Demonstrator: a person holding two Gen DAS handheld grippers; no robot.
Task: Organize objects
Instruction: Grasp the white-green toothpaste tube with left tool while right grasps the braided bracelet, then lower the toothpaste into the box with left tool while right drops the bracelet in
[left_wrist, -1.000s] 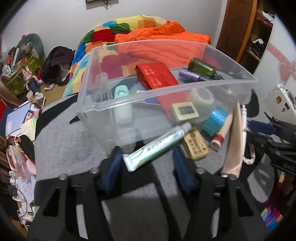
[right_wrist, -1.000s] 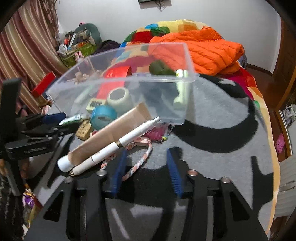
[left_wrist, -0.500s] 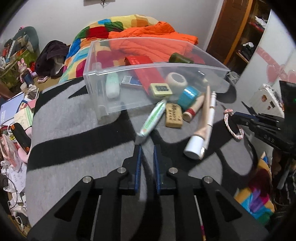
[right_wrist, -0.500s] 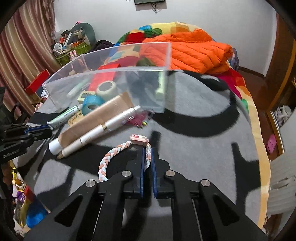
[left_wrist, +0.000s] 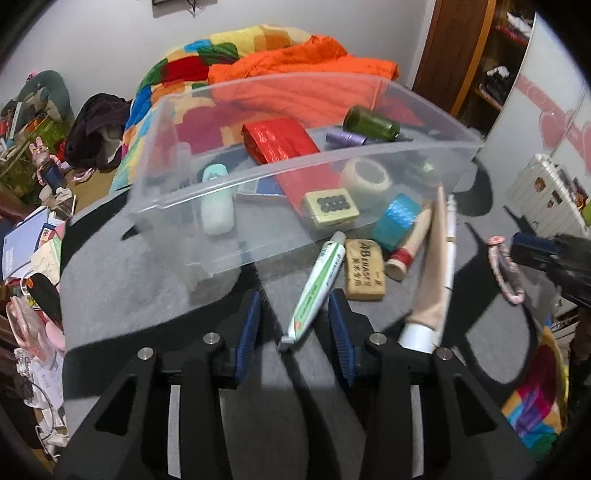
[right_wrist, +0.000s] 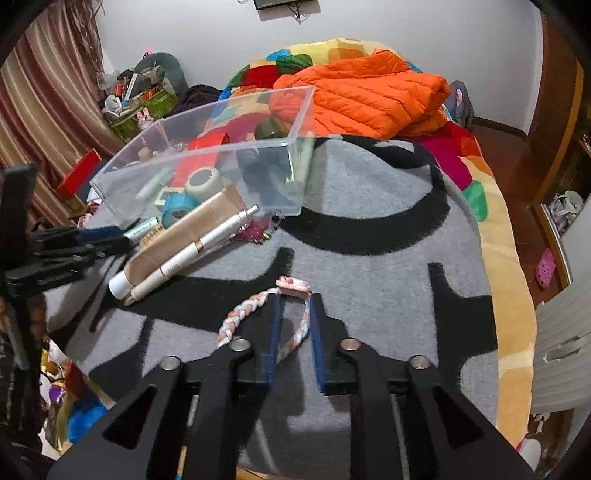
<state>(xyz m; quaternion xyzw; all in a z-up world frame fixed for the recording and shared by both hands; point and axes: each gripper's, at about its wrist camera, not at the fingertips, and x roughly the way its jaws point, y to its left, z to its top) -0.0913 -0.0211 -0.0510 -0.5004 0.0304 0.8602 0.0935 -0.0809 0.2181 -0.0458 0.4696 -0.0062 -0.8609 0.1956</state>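
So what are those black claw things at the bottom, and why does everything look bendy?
They are two pinchers, each held in a person's hand with a wide-eyed camera on it, which bends the picture. The left gripper is opening around a toothpaste tube on the grey blanket, not squeezing it. The right gripper is opening too, with a braided bracelet between its fingers, not pinched. Nearby sit a clear plastic bin holding small things, an eraser and a white pen.
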